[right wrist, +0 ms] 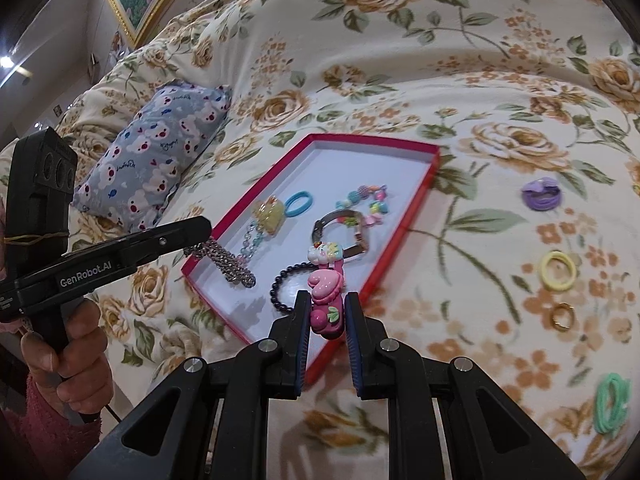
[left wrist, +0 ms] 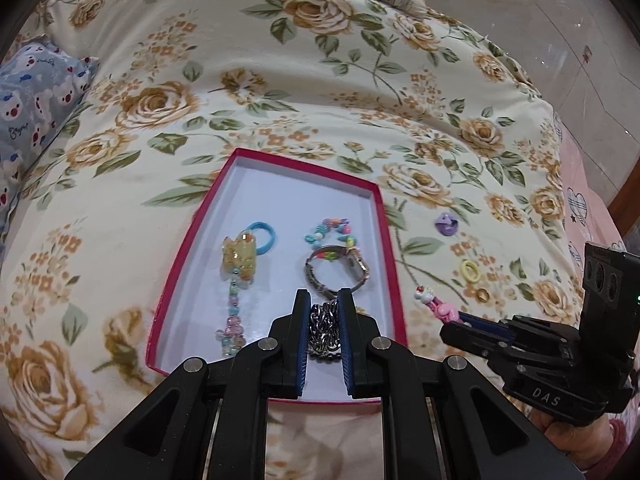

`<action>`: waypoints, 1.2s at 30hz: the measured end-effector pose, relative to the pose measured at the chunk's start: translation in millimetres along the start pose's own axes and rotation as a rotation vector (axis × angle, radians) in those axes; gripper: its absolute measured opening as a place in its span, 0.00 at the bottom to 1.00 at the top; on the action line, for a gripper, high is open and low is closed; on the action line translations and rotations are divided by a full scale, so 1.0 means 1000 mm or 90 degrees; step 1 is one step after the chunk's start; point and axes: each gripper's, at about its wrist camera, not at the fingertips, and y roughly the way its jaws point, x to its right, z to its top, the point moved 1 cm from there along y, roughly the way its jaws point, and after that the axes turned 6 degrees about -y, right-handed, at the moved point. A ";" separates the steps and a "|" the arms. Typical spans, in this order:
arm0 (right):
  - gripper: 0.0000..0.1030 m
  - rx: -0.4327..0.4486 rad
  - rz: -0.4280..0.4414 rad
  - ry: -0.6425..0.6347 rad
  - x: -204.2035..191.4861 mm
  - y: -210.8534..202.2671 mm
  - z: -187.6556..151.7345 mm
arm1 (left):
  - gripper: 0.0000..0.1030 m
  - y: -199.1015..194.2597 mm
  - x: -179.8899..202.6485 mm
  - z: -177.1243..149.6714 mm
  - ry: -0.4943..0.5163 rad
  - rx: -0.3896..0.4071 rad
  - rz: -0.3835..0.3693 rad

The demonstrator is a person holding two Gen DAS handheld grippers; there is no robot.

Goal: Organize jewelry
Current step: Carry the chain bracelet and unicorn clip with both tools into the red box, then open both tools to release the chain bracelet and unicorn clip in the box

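Observation:
A red-rimmed box (left wrist: pixel 224 176) (right wrist: pixel 434 156) with a white floor lies on the floral bedspread. In it are a yellow charm with a blue hair tie (left wrist: pixel 240 258) (right wrist: pixel 270 214), a colourful bead bracelet (left wrist: pixel 330 230) (right wrist: pixel 366 200), a metal watch (left wrist: pixel 336 268) (right wrist: pixel 340 232) and a dark bead bracelet (right wrist: pixel 280 284). My left gripper (left wrist: pixel 325 304) (right wrist: pixel 196 236) is shut on a silver chain (left wrist: pixel 324 328) (right wrist: pixel 228 264) that hangs over the box. My right gripper (right wrist: pixel 327 302) (left wrist: pixel 460 318) is shut on a pink hair clip (right wrist: pixel 326 298) (left wrist: pixel 436 306) at the box's near right edge.
On the bedspread right of the box lie a purple hair tie (left wrist: pixel 447 224) (right wrist: pixel 542 194), a yellow hair tie (left wrist: pixel 470 271) (right wrist: pixel 558 270), a gold ring (left wrist: pixel 483 295) (right wrist: pixel 562 317) and green hair ties (right wrist: pixel 610 402). A grey patterned pillow (left wrist: pixel 36 100) (right wrist: pixel 156 164) lies to the left.

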 end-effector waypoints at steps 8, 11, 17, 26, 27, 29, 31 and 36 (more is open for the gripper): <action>0.16 -0.032 0.014 -0.033 -0.021 0.030 0.003 | 0.12 0.015 -0.017 0.003 -0.012 -0.014 0.018; 0.16 -0.043 0.013 -0.041 -0.025 0.041 0.004 | 0.12 0.021 -0.023 0.003 -0.016 -0.020 0.027; 0.16 -0.066 0.003 -0.049 -0.024 0.059 0.004 | 0.12 0.036 -0.040 0.005 -0.036 -0.030 0.053; 0.16 -0.091 -0.006 -0.058 -0.022 0.076 -0.002 | 0.12 0.058 -0.053 0.005 -0.056 -0.043 0.086; 0.16 -0.090 -0.006 -0.059 -0.022 0.076 -0.002 | 0.12 0.060 -0.056 0.005 -0.058 -0.045 0.088; 0.16 -0.091 -0.008 -0.061 -0.022 0.076 -0.001 | 0.12 0.065 -0.058 0.005 -0.059 -0.049 0.097; 0.16 -0.092 -0.008 -0.064 -0.022 0.076 0.000 | 0.12 0.070 -0.059 0.004 -0.060 -0.055 0.103; 0.17 -0.095 -0.006 -0.062 -0.022 0.077 0.000 | 0.12 0.078 -0.060 0.003 -0.061 -0.063 0.106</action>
